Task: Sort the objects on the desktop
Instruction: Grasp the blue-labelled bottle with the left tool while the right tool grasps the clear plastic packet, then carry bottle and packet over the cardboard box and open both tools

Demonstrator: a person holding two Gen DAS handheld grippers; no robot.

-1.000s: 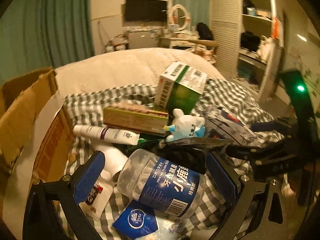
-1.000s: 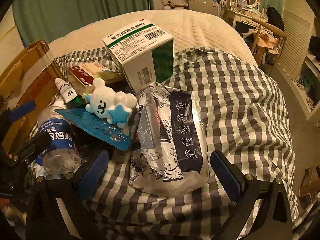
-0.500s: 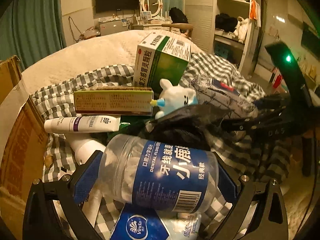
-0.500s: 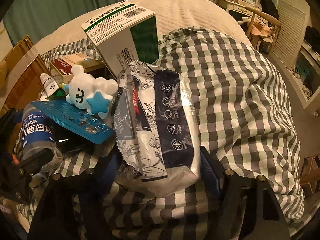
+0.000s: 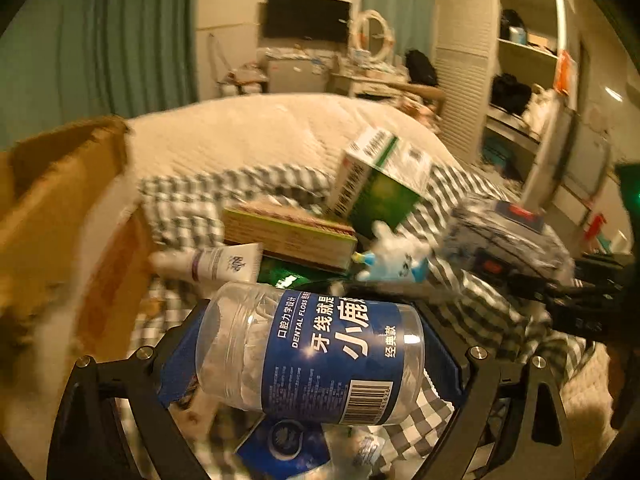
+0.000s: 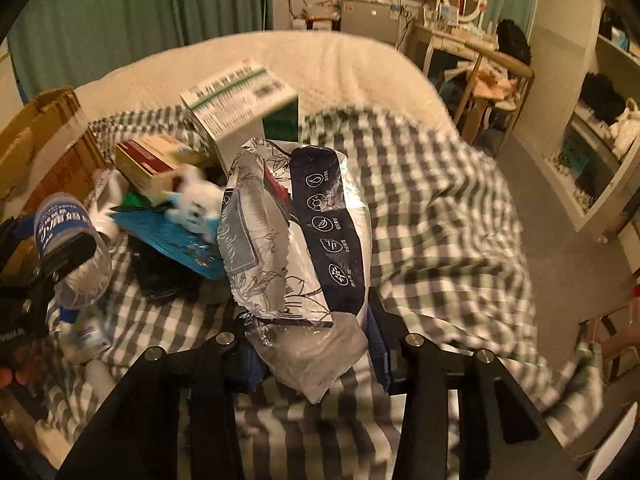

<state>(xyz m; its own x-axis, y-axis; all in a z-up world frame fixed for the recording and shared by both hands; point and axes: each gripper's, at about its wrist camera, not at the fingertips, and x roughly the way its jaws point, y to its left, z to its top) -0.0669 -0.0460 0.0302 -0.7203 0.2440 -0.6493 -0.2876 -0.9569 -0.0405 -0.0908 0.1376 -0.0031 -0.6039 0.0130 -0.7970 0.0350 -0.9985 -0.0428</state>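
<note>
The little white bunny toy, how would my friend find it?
Start at the tall green and white medicine box on the checked blanket. Just in front of it sits the bunny toy, the only soft, rounded thing there, white with blue bits among flat boxes and packets.

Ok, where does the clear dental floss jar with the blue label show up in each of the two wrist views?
Left wrist view: the floss jar fills the lower centre, clamped between the left gripper's jaws.
Right wrist view: the same jar sits at the far left edge, mid-height.
Shared landmark: the green and white medicine box, behind the clutter in both.
</note>
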